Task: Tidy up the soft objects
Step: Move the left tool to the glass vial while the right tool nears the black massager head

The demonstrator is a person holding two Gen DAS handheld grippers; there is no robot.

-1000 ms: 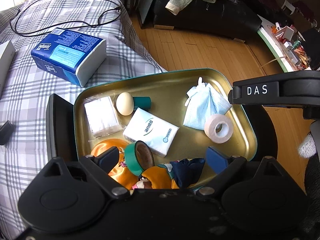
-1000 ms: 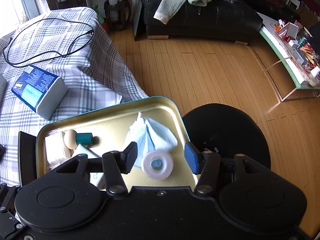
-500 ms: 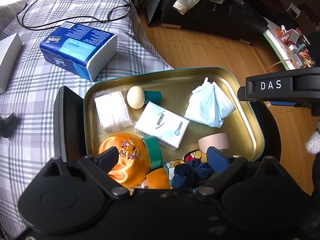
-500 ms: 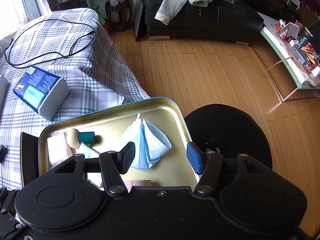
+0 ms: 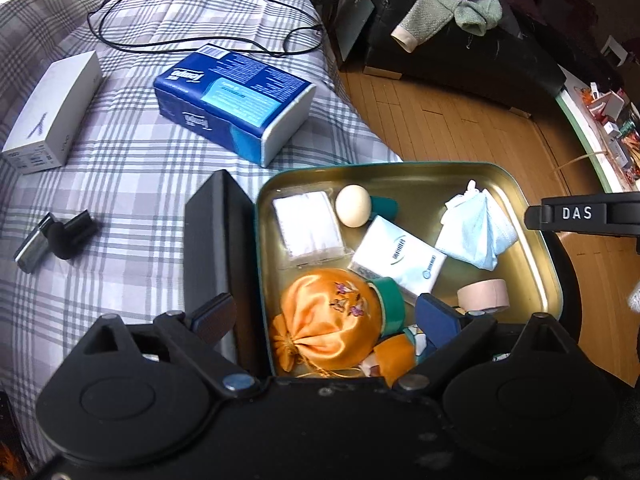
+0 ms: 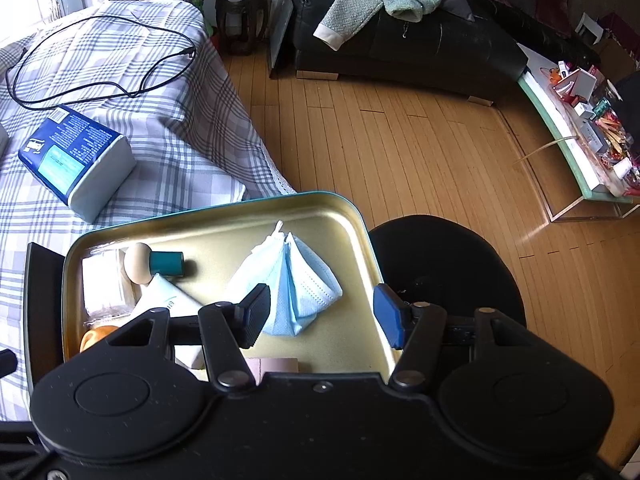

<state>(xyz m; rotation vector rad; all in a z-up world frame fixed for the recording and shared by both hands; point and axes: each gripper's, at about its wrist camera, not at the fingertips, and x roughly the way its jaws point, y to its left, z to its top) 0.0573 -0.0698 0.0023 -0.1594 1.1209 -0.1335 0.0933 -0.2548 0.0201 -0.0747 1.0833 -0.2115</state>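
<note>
Left claw [image 5: 326, 320], fingers spread wide, straddling the near left corner of a gold tin tray [image 5: 532, 240]. Between the fingers: orange satin pouch [image 5: 328, 320], touching a green tape roll [image 5: 390, 306]. Ahead of the claw, inside the tray: white tissue packet [image 5: 400, 260], clear-wrapped cotton pads [image 5: 306, 226], cream-headed sponge with teal base [image 5: 354, 205]. Ahead and right: crumpled blue face mask [image 5: 478, 230]; beige tape roll [image 5: 484, 295] just beside the right finger. Ahead and left, on the plaid bed [image 5: 132, 184]: blue tissue pack [image 5: 236, 98], white box [image 5: 54, 110], black cable [image 5: 192, 40].
</note>
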